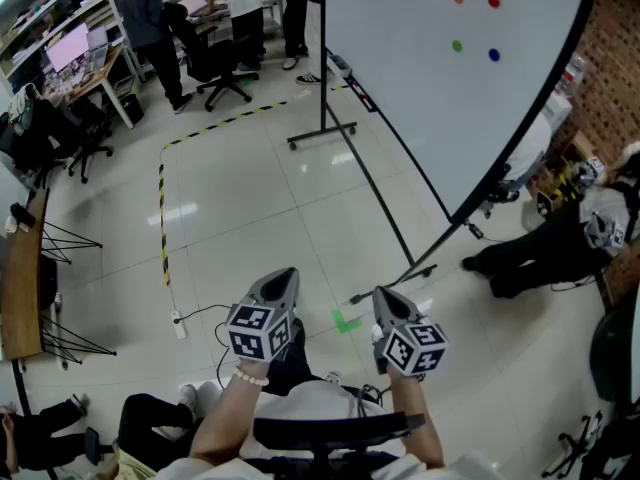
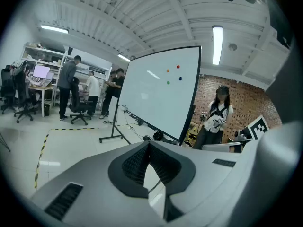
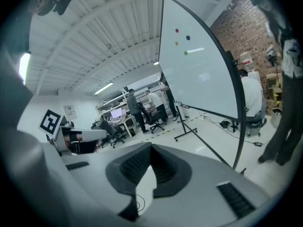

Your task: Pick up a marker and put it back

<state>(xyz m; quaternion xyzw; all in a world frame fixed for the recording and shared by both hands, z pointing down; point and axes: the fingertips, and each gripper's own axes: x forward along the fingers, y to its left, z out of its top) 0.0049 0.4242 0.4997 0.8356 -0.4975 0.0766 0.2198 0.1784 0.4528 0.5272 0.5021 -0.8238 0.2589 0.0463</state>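
- Left tool [image 1: 283, 274] [image 2: 149, 145]: jaws closed tip to tip with nothing between them (only floor shows through the slot behind the tips); pitched slightly downward in front of the seated person.
- Right tool [image 1: 386, 294] [image 3: 151, 148]: likewise closed and empty; held beside the left tool without touching it; both aim toward the whiteboard.
- Floor [image 1: 250, 198]: pale tiles; a green tape mark [image 1: 346, 321] lies just ahead of the two tools.
- Whiteboard [image 1: 440, 88] [image 2: 156, 93] [image 3: 194, 79]: on a floor stand, beyond the tape mark and to the right; four coloured dots [image 1: 493, 1] near its top; the surface is otherwise bare.
- Step in hand (a judgement): the approach; nothing is grasped yet. To do it well, close the distance first; open one tool before arrival; set its jaws across the marker's barrel near mid-length, so that it does not pivot when lifted.
- Marker: not distinguishable in any view; judged to rest along the whiteboard's lower edge [image 1: 400, 148]; if so, well apart from both tools, ahead and to the right.
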